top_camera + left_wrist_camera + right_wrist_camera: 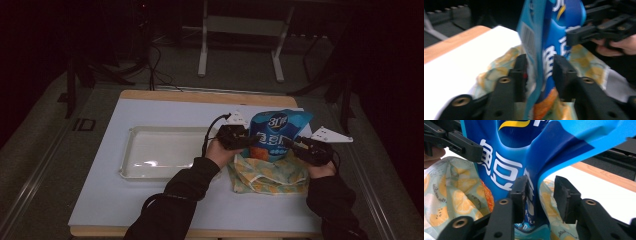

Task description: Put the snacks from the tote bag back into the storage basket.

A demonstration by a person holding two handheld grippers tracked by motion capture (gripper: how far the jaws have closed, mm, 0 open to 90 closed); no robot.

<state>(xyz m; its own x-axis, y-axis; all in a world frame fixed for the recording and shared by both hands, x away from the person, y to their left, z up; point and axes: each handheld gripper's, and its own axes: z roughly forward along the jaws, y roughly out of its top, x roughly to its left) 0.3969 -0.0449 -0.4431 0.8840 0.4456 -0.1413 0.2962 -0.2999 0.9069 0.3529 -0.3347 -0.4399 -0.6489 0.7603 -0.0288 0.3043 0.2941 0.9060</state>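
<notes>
A blue snack bag (274, 131) stands upright in the mouth of a lemon-print cloth bag (270, 175) on the white table top. My left gripper (252, 141) comes in from the left at mid-height. In the left gripper view the snack bag (549, 50) fills the gap between the jaws of the left gripper (539, 67), and both pads touch it. My right gripper (289, 143) meets the bag from the right. In its own view the right gripper (540, 192) has the bag's folded edge (531, 182) against one pad, with a gap to the other.
A shallow white tray (131, 150) lies left of the bags. The white table top (115, 200) has a wooden edge at the back and front. Metal stand legs (202, 55) and cables sit on the dark floor beyond.
</notes>
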